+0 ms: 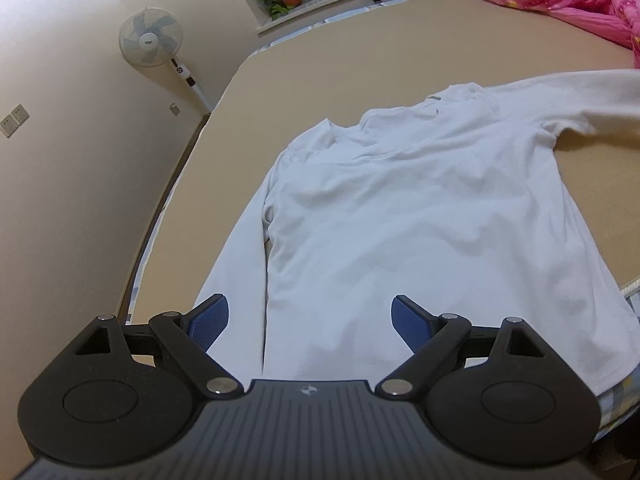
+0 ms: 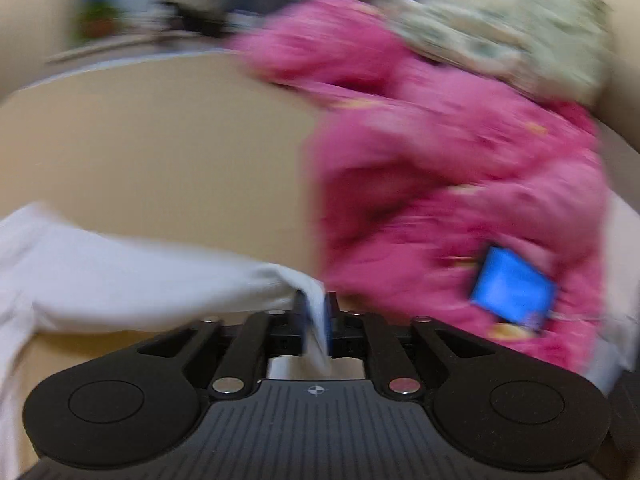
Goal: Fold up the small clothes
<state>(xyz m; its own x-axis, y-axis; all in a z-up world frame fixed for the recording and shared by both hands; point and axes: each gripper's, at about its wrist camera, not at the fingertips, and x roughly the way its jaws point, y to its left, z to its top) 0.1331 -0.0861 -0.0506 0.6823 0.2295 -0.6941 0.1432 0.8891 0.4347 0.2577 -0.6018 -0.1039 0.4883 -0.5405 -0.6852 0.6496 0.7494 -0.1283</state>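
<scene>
Tan bed [image 1: 360, 52] holds white shirt [image 1: 420, 208]; pink quilt [image 2: 440, 168] near. Left gripper [image 1: 310, 320] jaws wide; right gripper [image 2: 316, 320] jaws pinching sleeve [image 2: 160, 276].

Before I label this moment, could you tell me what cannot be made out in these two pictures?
- Right wrist view: motion blur smears the pink quilt and windowsill.
- Right gripper: shut on the white shirt sleeve end; its cuff is hidden between the pads.
- Left wrist view: the right sleeve runs off the frame edge.
- Left gripper, open, hides the shirt hem.
</scene>
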